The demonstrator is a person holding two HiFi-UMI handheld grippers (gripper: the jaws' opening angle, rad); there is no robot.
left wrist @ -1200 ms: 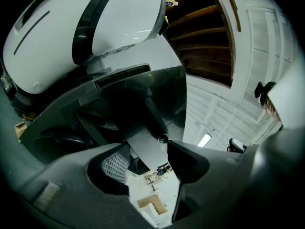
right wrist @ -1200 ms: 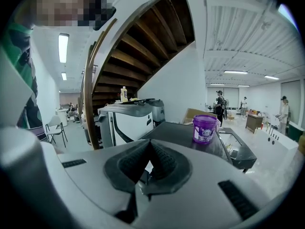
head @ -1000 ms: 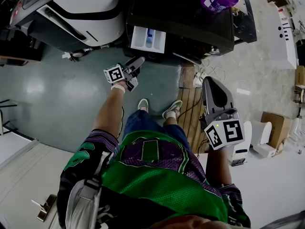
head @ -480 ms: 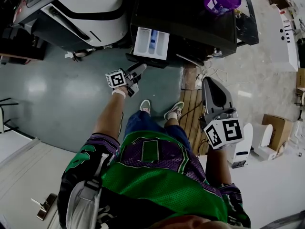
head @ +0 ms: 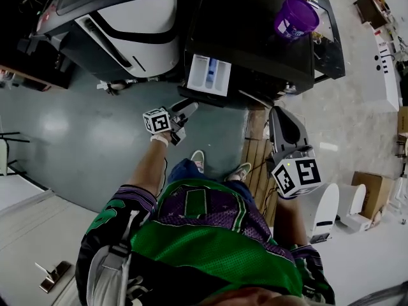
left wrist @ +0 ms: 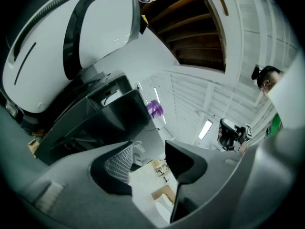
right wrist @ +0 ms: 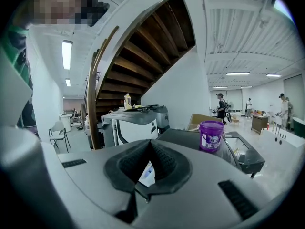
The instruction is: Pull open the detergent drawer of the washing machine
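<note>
The black washing machine (head: 255,37) stands ahead with its white detergent drawer (head: 209,74) pulled out, blue compartments showing. My left gripper (head: 187,110) hovers just short of the drawer front, apart from it. In the left gripper view the left gripper (left wrist: 147,156) is open with nothing between the pads; its jaws have just been closing a little. My right gripper (head: 276,112) hangs to the right, beside the machine's corner. Seen in its own view, the right gripper (right wrist: 150,144) has its tips together and holds nothing. The drawer (right wrist: 147,171) peeks through below them.
A purple tub (head: 296,16) sits on the washer's top. A white and black machine (head: 127,18) stands to the left. My feet rest near a wooden pallet (head: 258,158). A cardboard box (head: 368,174) and a white appliance (head: 325,209) lie at right.
The head view has shifted, so both machines sit lower in frame. My left gripper stays open just short of the pulled-out drawer. The right gripper has kept its place.
</note>
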